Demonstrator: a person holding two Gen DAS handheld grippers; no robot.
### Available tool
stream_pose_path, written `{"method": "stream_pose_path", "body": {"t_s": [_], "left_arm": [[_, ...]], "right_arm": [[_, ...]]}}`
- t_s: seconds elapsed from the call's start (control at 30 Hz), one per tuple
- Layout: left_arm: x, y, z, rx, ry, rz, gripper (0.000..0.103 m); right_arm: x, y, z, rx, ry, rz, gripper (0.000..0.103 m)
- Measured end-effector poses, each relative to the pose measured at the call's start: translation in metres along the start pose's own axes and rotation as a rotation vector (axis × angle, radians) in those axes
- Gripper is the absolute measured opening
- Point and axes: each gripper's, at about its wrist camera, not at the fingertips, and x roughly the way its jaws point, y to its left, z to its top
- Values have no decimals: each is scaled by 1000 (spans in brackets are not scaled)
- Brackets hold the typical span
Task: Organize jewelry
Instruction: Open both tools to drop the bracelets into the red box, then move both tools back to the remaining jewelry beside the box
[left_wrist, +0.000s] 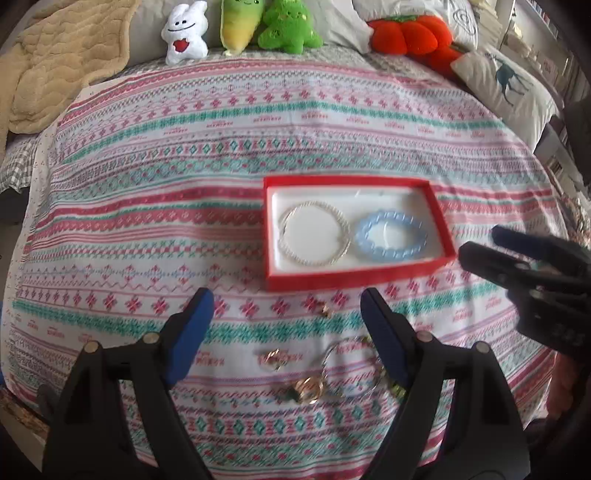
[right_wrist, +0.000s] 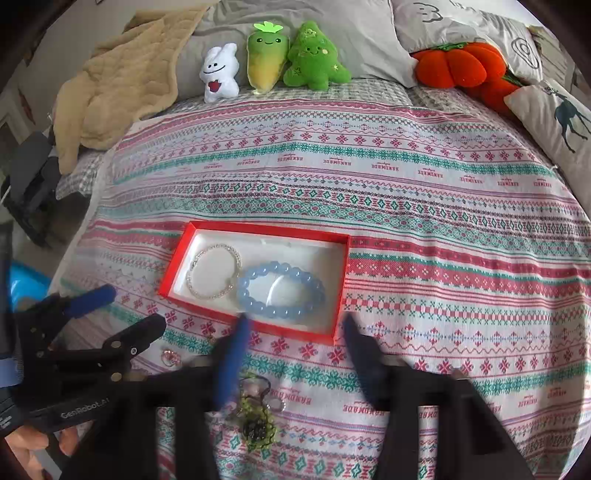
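Two bracelets already sit in the red box: pearl bracelet at one end, blue bead bracelet touching it, likely laid flat so they don't tangle. Loose rings and small pieces lie on the bed's patterned blanket, near side of box. Left claw spread wide, empty, above that pile. Right claw also spread, empty, at box's near edge.

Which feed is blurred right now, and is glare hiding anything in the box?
Right wrist view: the right gripper is motion-smeared, but the red box and blue bracelet read sharp. Left wrist view: the left gripper is crisp; the box's white lining is bright, and the pearl bracelet stays readable.
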Motion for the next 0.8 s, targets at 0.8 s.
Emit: {"method": "stream_pose_path", "body": {"t_s": [0.8], "left_arm": [[30, 15, -57, -25, 212, -74, 82]], "right_arm": [[17, -11, -58, 6, 213, -17, 74]]}}
